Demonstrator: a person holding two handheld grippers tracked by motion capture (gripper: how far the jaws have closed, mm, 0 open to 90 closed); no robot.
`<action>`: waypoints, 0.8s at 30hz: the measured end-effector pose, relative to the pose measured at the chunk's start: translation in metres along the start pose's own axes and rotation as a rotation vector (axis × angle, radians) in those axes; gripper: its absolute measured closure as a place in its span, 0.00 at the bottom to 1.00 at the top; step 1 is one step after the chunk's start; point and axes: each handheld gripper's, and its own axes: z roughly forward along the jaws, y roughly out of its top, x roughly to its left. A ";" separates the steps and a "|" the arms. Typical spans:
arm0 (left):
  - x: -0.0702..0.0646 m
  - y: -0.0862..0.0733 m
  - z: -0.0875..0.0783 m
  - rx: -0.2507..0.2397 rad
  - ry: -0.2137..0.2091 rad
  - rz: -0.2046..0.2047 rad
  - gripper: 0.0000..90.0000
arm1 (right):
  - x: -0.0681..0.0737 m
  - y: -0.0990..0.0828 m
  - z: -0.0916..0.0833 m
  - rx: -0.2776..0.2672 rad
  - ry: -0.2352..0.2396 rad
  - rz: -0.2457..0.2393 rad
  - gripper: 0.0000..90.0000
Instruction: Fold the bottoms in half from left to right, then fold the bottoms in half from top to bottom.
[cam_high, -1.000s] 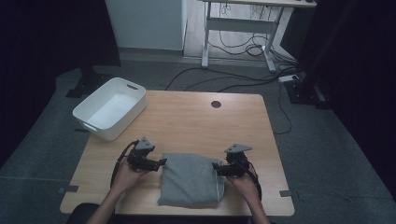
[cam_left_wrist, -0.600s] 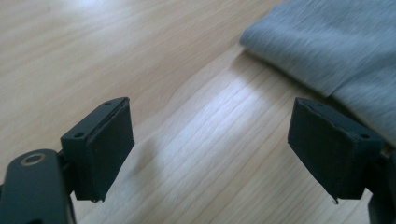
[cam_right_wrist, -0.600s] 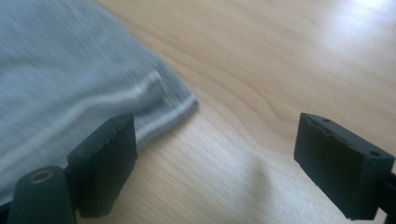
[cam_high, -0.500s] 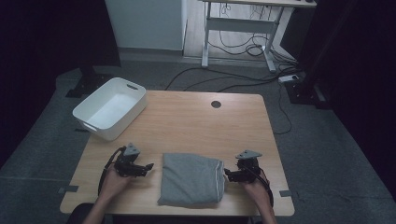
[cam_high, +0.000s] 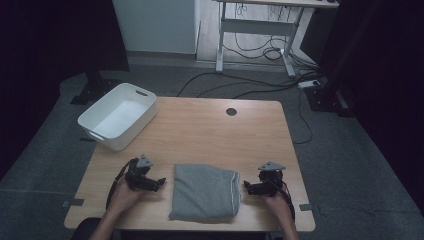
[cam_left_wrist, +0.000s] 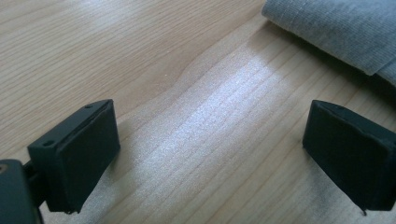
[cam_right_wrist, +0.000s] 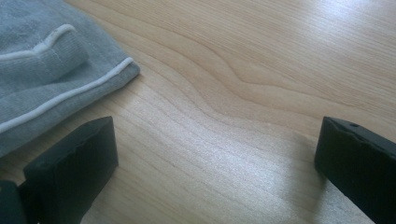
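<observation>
A folded grey cloth (cam_high: 205, 191) with a white trim line lies flat near the front edge of the wooden table (cam_high: 215, 130). My left gripper (cam_high: 159, 182) rests just left of it, and its jaws have just been opening, with bare wood between them; a corner of the grey cloth (cam_left_wrist: 341, 28) lies beyond its jaws. My right gripper (cam_high: 247, 186) sits just right of the cloth, jaws also just opened wide over bare table; the cloth's trimmed edge (cam_right_wrist: 51, 79) lies to the left of its jaws. Neither gripper touches the cloth.
A white plastic bin (cam_high: 118, 115) stands on the table's back left corner. A dark round hole (cam_high: 231, 111) marks the table's far middle. Cables and a desk frame (cam_high: 260, 30) occupy the floor behind.
Both grippers have let go of the cloth's sides, drawn outward and toward the front edge, and sunk to the table. The cloth now lies flat and still.
</observation>
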 end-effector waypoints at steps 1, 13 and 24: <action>0.000 0.000 0.000 0.001 0.001 0.000 0.04 | 0.000 0.000 0.000 0.000 0.000 0.000 0.00; 0.001 0.003 0.002 0.007 0.021 -0.024 0.01 | 0.001 0.000 0.000 0.000 -0.008 0.006 0.00; 0.007 0.007 0.000 0.018 0.003 -0.029 0.06 | 0.001 0.000 0.000 0.000 -0.009 0.010 0.00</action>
